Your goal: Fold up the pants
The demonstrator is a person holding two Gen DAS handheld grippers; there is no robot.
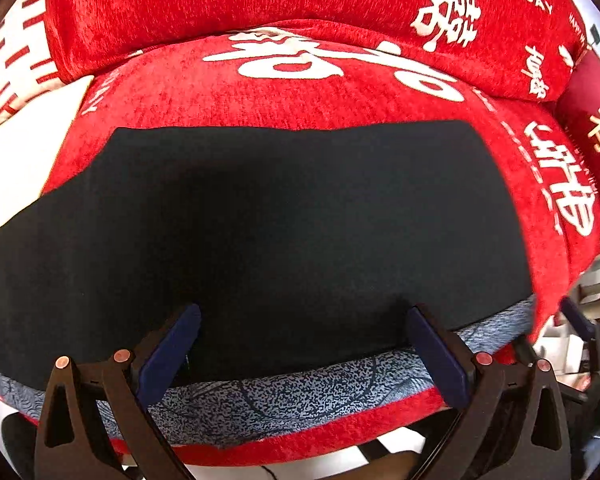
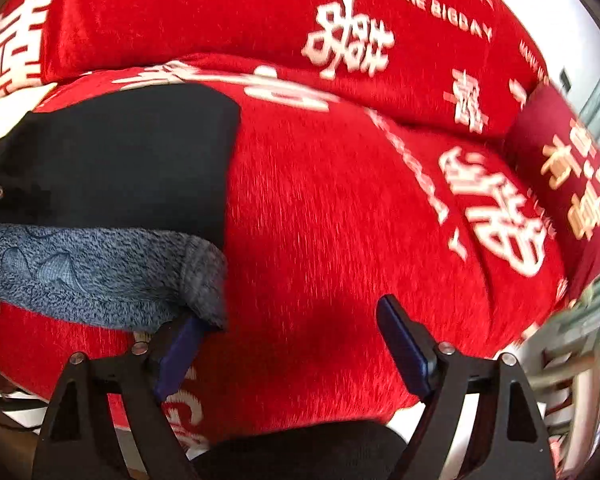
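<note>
The black pants (image 1: 292, 220) lie flat as a wide folded slab on the red sofa seat (image 1: 260, 96). A blue-grey fleece lining (image 1: 300, 396) shows along their near edge. My left gripper (image 1: 303, 310) is open above that near edge, with nothing pressed between its blue pads. In the right wrist view the pants (image 2: 120, 152) and the lining (image 2: 92, 272) lie at the left. My right gripper (image 2: 290, 310) is open over the bare red seat (image 2: 340, 220) just right of them. Its left finger (image 2: 180, 356) is close to the lining's corner.
A red back cushion (image 1: 240, 0) with white lettering rises behind the seat. A dark red pillow (image 2: 560, 168) with gold lettering stands at the right end. A white patch of the cover (image 1: 24, 140) lies left of the pants. The seat's front edge is near both grippers.
</note>
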